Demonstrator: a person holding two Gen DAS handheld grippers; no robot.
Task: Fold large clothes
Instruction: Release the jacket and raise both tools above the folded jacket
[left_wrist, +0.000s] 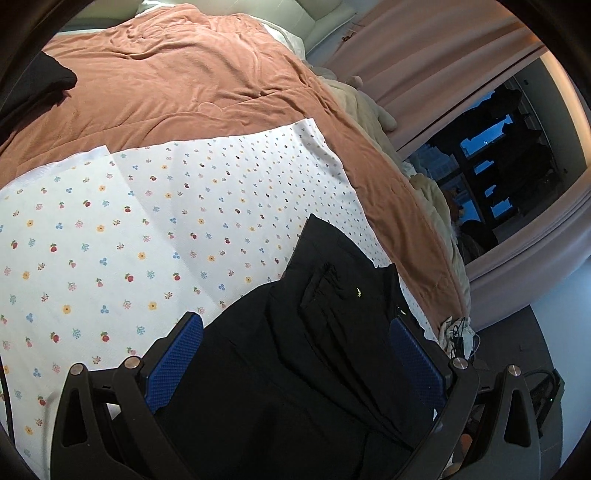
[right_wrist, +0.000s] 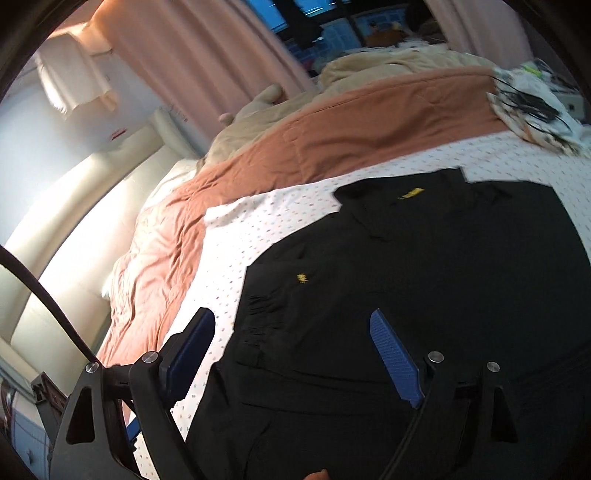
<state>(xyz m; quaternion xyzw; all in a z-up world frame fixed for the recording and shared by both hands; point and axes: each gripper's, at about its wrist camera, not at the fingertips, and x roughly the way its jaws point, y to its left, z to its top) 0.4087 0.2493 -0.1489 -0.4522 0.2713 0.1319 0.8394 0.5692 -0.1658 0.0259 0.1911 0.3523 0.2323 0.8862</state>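
Both the left gripper (left_wrist: 295, 354) and right gripper (right_wrist: 291, 347) gape empty over the limp, light black shirt (right_wrist: 424, 277) near the bed's (left_wrist: 166, 81) edge, best pinched at hems.

Black garment (right_wrist: 424, 280) with small yellow logo – white flower-dotted sheet (left_wrist: 110, 229), terracotta blanket (left_wrist: 177, 77).

No readable text, numbers or brand names showing anywhere. Only a small yellow embroidered emblem (right_wrist: 303, 277) sitting on the chest of the black shirt (right_wrist: 406, 295), too small and blurred for reading. Yellow neck label (right_wrist: 412, 193) lying inside the collar, print not legible. Same emblem (left_wrist: 358, 292) appearing as a pale fleck in the left wrist view.
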